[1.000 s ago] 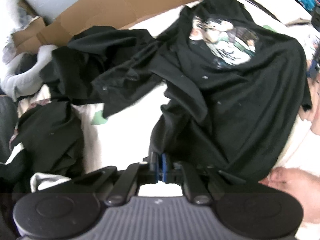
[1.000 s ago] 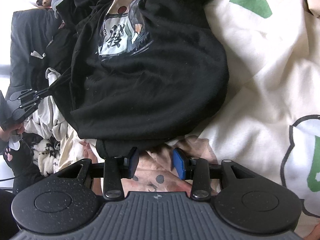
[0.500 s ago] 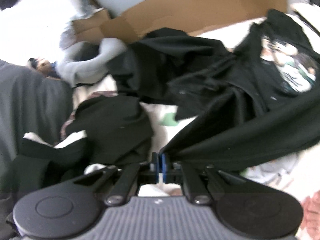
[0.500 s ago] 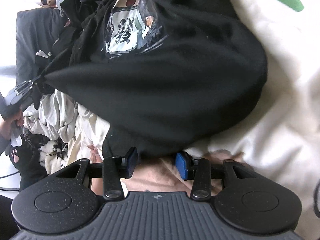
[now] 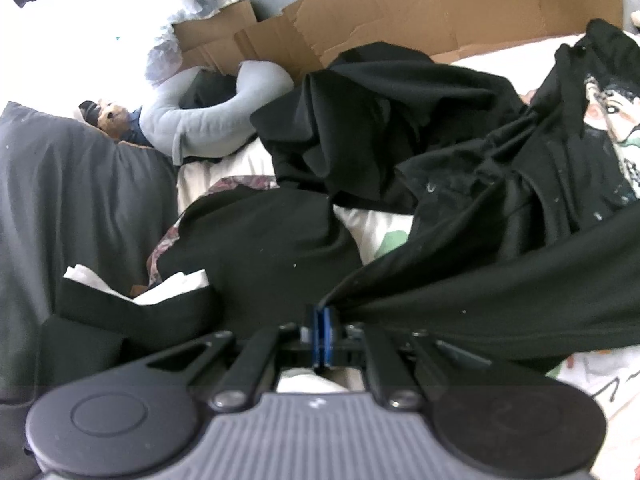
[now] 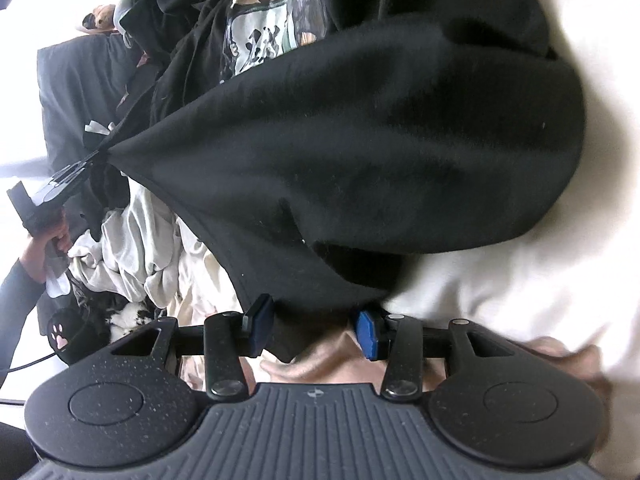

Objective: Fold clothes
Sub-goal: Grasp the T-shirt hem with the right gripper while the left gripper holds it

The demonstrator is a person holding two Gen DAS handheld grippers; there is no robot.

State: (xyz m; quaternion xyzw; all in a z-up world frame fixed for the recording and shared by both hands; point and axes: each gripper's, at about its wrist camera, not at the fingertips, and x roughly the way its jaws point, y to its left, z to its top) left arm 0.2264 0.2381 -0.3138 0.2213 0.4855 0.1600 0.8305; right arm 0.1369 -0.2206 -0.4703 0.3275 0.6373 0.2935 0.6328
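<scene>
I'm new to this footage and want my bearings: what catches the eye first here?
The black T-shirt with a printed graphic fills the middle, pulled taut to a point where the left gripper is shut on its edge. The right gripper hangs open at the shirt's near hem. Brown cardboard lines the far side of the bed.

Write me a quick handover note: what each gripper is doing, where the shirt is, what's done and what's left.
Left gripper: shut on a corner of the black printed T-shirt, pulling it taut.
Right gripper: open at the shirt's near edge, fabric between the pads but not pinched.
Shirt: bunched on the white bedsheet, print partly showing. Other black clothes are piled beyond.
Done: one corner held.
Left: grip the second corner, spread flat, fold.
</scene>
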